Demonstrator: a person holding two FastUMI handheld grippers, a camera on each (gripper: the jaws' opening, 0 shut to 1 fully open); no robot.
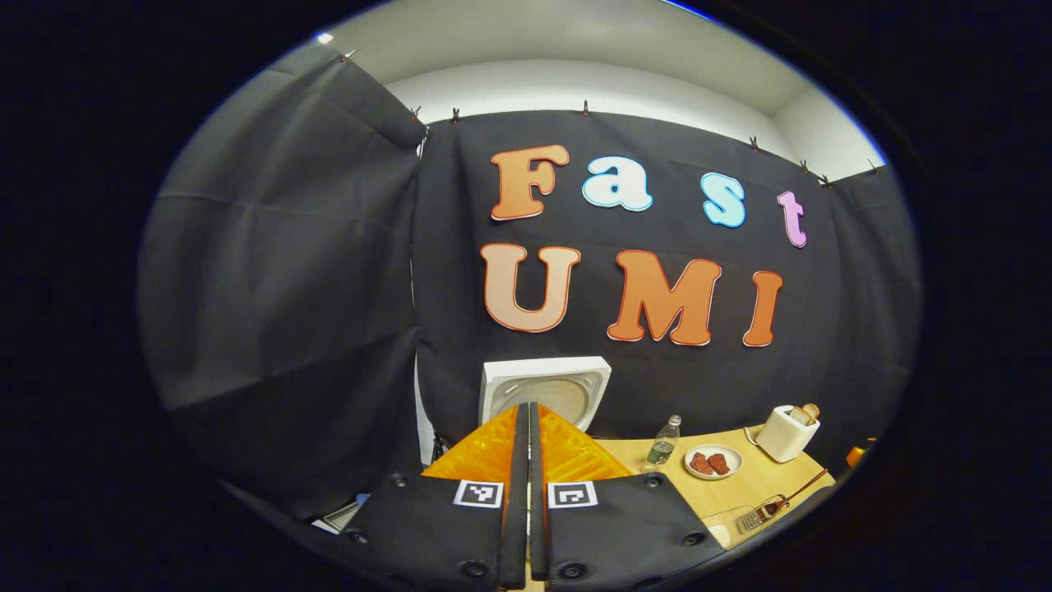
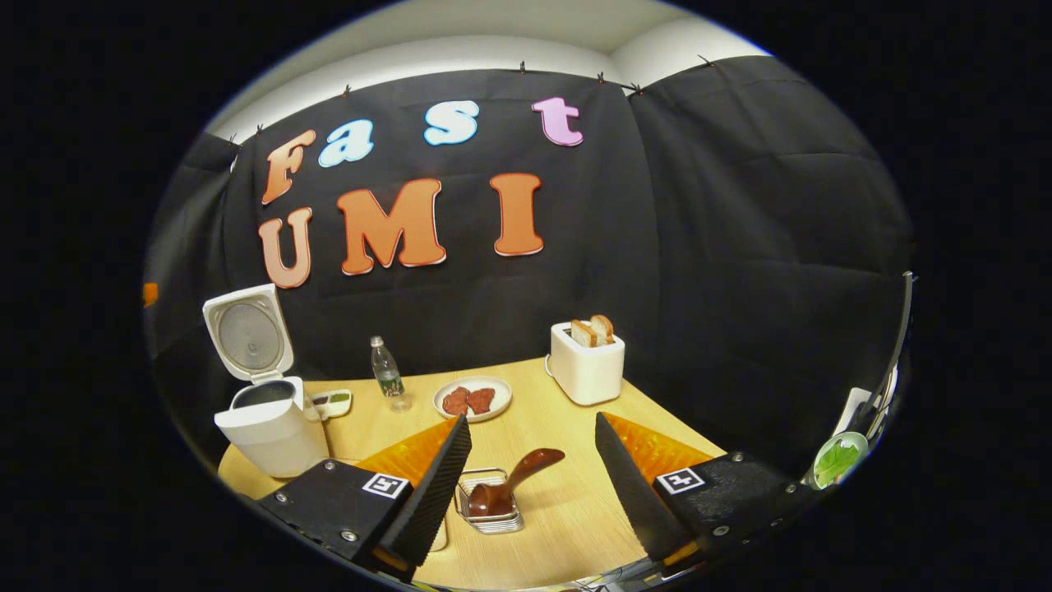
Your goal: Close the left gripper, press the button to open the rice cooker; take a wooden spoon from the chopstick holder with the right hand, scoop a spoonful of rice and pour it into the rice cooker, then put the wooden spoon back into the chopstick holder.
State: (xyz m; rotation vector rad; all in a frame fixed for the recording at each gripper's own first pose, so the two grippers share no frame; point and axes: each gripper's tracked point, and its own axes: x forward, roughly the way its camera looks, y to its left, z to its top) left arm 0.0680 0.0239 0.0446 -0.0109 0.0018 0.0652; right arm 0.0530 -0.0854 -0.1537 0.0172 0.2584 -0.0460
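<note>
While our left gripper sits pressed together before the white rice cooker, lid raised, we list rightward: clear plastic bottle, white plate of red pieces, wire chopstick holder containing the brown wooden spoon, between our right gripper's parted fingers; white toaster with bread.

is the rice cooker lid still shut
No, in the right gripper view the rice cooker stands with its lid swung up and back, leaving the inner pot open at the top.
</note>
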